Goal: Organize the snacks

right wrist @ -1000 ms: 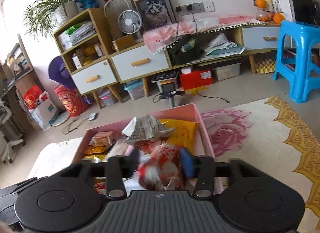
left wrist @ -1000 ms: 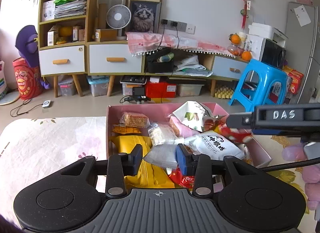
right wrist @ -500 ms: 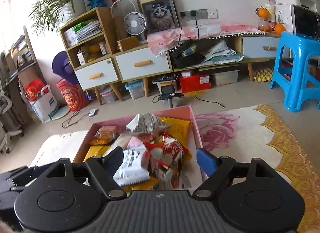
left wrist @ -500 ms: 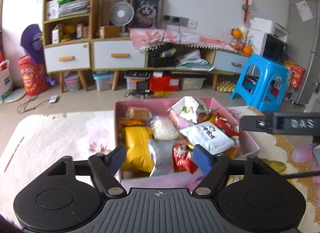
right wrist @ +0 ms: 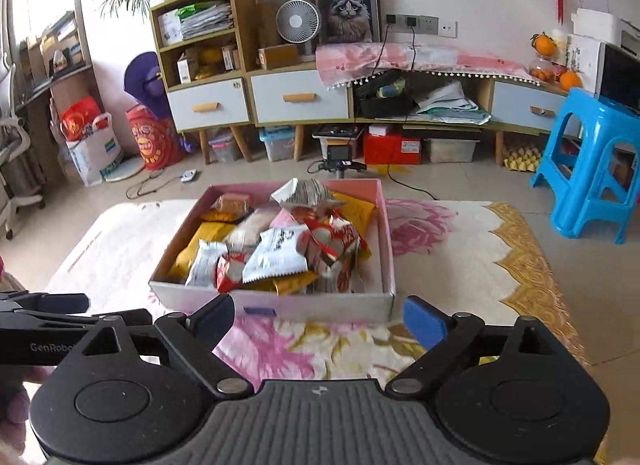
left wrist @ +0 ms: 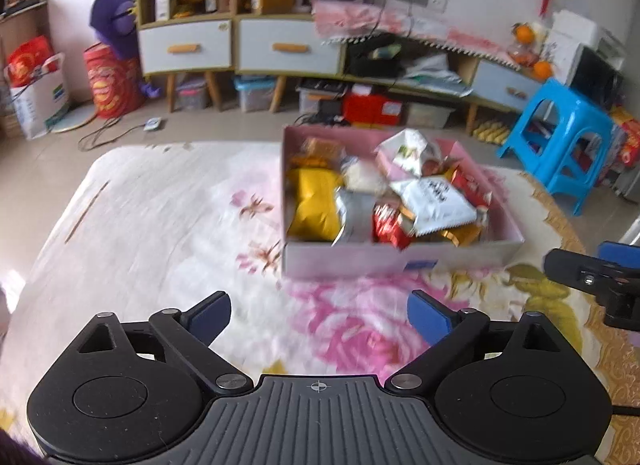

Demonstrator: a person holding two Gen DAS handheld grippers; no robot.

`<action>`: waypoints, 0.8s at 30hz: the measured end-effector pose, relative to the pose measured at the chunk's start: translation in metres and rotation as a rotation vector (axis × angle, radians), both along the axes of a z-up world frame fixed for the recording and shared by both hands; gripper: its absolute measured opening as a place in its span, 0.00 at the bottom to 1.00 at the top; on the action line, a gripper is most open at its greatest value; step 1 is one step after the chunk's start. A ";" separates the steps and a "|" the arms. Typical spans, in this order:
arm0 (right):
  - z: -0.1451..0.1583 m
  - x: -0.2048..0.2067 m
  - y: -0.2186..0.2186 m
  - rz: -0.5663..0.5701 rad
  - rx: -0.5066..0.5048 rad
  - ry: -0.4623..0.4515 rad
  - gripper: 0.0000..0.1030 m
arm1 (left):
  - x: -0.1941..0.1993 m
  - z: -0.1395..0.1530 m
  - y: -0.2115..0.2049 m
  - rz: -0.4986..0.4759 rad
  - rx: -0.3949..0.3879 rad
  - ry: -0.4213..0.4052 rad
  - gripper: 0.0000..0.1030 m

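A pink box (left wrist: 400,259) (right wrist: 320,307) full of snack packets stands on the flowered cloth. Inside lie a yellow bag (left wrist: 314,203), a silver packet (left wrist: 356,213), red packets (left wrist: 388,223) and a white packet with black print (left wrist: 436,205) (right wrist: 276,255). My left gripper (left wrist: 319,315) hangs above the cloth in front of the box, its jaws still opening, with nothing between them. My right gripper (right wrist: 319,319) hovers just before the box's near wall, jaws also opening and empty. Each gripper shows at the edge of the other's view.
The cloth (left wrist: 160,225) covers a low table; beyond its far edge is bare floor. A blue plastic stool (right wrist: 592,161) stands at the right. Cabinets with drawers (right wrist: 300,101), a fan (right wrist: 298,21) and storage bins line the back wall.
Both grippers let go of packets inside the box, opened wide and drew back and upward. The packets now lie in the box, which looks farther away.
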State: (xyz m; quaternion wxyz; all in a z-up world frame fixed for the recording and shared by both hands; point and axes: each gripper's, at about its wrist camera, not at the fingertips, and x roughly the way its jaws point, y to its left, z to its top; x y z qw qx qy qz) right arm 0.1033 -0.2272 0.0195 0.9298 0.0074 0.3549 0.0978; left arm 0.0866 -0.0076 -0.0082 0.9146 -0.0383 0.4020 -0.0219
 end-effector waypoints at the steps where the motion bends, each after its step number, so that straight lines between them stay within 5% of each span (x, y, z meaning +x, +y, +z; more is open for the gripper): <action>1: 0.000 -0.004 0.001 0.001 -0.014 -0.002 0.84 | -0.004 0.000 -0.001 0.003 0.008 0.006 0.94; 12: 0.000 -0.030 0.003 -0.100 -0.038 0.051 0.88 | -0.038 0.001 0.000 0.037 0.070 0.034 0.98; 24: -0.004 -0.038 0.027 -0.050 -0.100 0.049 0.89 | -0.041 -0.001 0.005 0.053 0.110 0.051 0.99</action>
